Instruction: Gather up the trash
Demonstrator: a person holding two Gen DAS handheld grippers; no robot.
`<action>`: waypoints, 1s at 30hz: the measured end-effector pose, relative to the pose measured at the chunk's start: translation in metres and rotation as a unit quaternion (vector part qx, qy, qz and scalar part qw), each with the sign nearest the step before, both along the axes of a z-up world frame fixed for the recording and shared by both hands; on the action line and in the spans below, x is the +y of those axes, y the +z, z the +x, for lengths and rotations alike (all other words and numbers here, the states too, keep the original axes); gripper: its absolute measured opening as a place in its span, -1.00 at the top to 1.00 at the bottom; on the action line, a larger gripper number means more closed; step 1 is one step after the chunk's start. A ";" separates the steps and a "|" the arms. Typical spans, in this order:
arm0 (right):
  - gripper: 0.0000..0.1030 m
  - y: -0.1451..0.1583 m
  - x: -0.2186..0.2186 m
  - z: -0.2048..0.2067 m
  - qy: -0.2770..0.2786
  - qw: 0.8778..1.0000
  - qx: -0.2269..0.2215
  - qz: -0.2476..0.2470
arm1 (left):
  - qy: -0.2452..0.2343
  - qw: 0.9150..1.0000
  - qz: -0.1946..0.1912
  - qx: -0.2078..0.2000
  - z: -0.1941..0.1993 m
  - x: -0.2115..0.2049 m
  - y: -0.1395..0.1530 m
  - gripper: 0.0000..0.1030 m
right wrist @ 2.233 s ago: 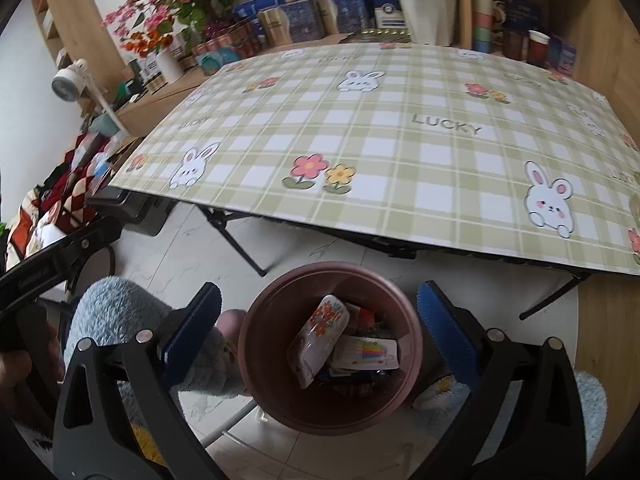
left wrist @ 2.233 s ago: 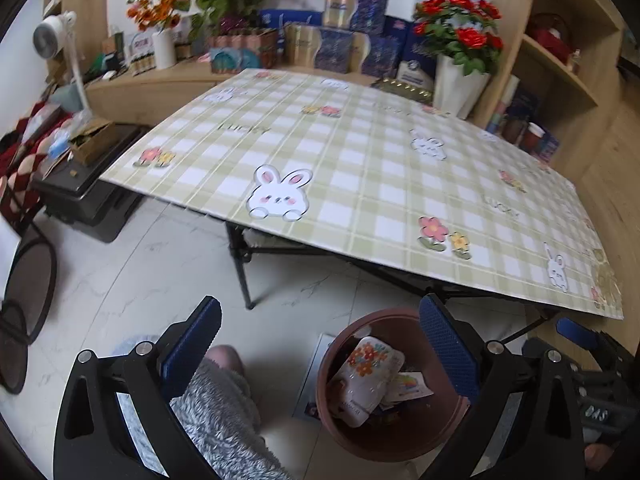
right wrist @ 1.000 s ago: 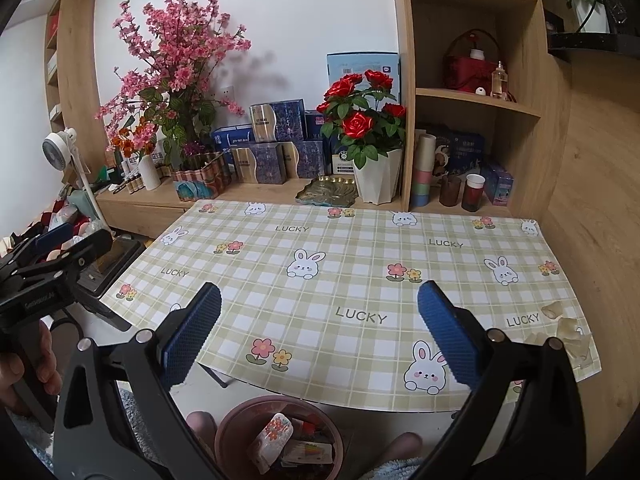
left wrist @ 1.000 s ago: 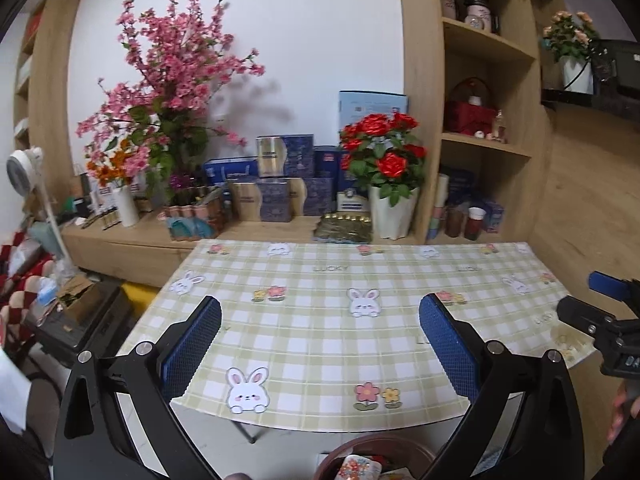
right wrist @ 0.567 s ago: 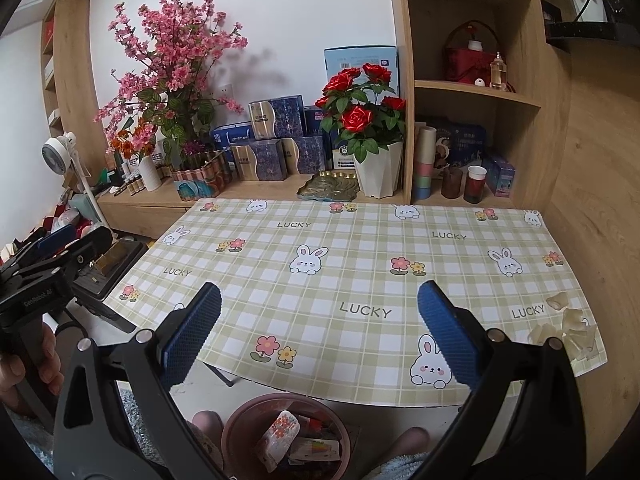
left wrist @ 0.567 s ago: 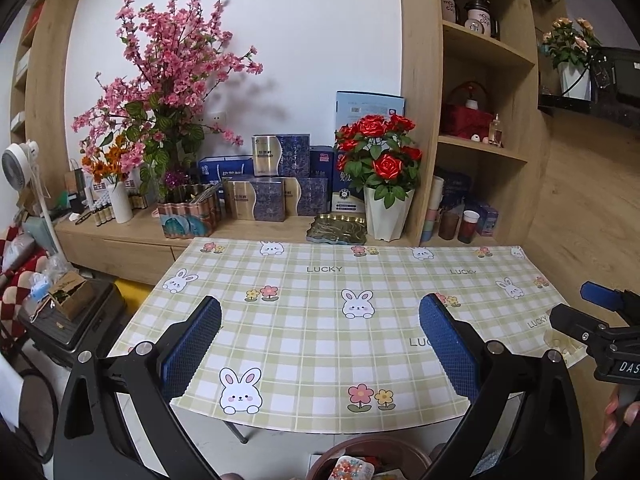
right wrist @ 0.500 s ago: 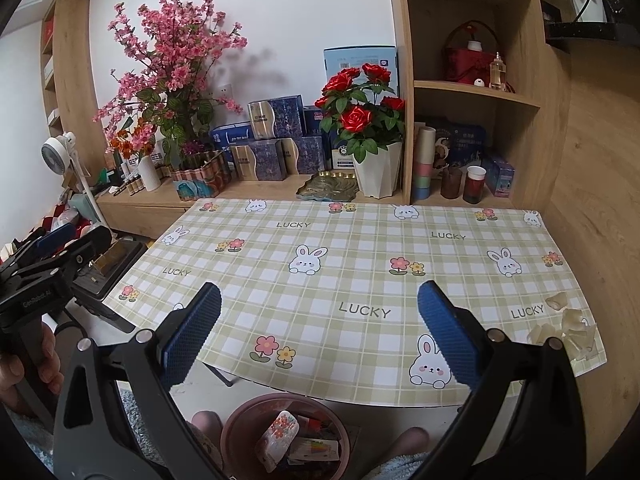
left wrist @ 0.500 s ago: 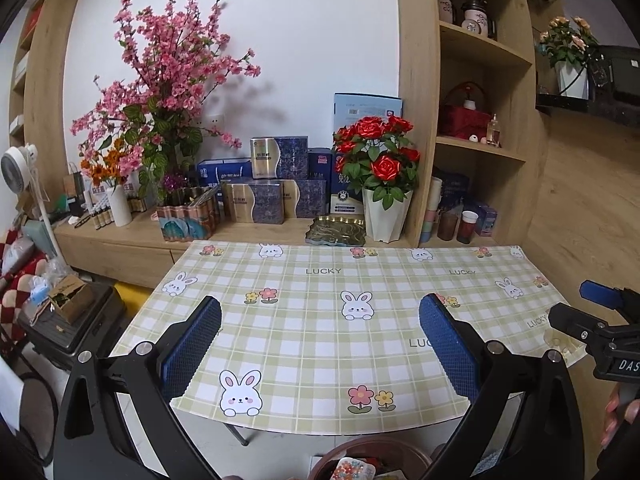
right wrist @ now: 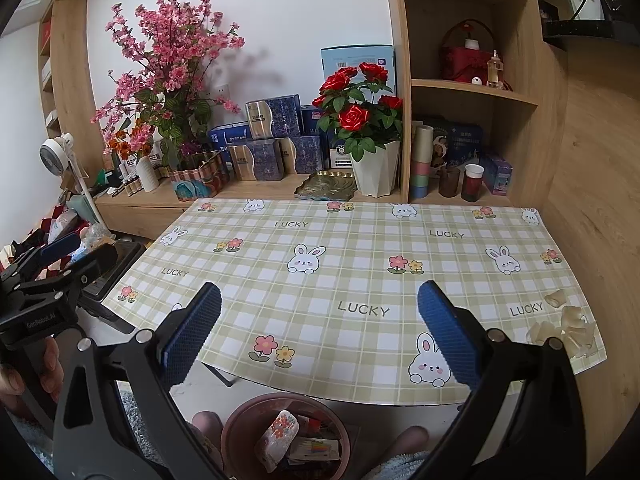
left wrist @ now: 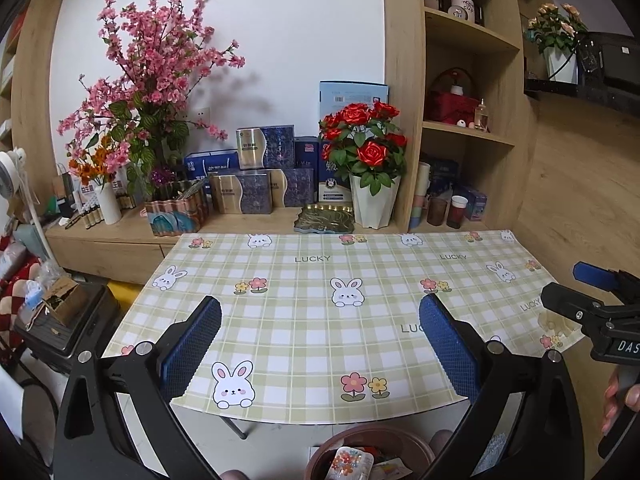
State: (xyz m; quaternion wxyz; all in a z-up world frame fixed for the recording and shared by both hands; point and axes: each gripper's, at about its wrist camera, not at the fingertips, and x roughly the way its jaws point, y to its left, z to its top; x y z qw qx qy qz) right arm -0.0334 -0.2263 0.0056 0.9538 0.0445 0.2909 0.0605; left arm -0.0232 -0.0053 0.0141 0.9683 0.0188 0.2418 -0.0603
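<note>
The left gripper [left wrist: 320,336] hung over the table [right wrist: 360,248], fingers apart and empty. The right gripper [right wrist: 319,330] did likewise. The bin [right wrist: 240,420] with wrappers [right wrist: 278,438] sat on the floor below them; crumpled clear trash [right wrist: 568,328] lay at the table's right corner.

Checked table [right wrist: 360,248], pale, perhaps plastic scraps [right wrist: 568,328] at right corner

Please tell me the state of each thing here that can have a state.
Left tongs: open, holding nothing.
Right tongs: open, holding nothing.
Round brown plastic bin: on the floor, holds wrappers.
Pale crumpled pieces: lying on the table's right corner.
Green checked tablecloth: flat, otherwise bare.
</note>
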 end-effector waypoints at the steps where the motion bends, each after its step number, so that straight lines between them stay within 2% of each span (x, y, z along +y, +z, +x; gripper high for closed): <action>1: -0.89 0.000 0.001 0.000 0.000 1.000 0.000 0.000 | 0.004 1.000 0.004 -0.001 0.000 -0.001 0.000 -0.88; 4: -0.89 0.000 0.001 0.000 -0.001 1.000 0.000 0.000 | 0.021 1.000 0.019 -0.004 -0.001 -0.002 0.001 -0.88; 9: -0.89 0.000 0.000 0.000 -0.001 1.000 0.000 0.000 | 0.034 0.999 0.022 -0.005 -0.003 0.001 0.002 -0.88; 14: -0.88 0.000 0.000 0.000 -0.001 1.000 0.001 0.000 | 0.047 0.997 0.047 -0.026 -0.010 -0.003 0.006 -0.88; 30: -0.89 -0.005 0.005 -0.001 -0.005 1.000 0.004 0.000 | 0.043 0.998 0.042 -0.012 -0.010 -0.003 0.005 -0.88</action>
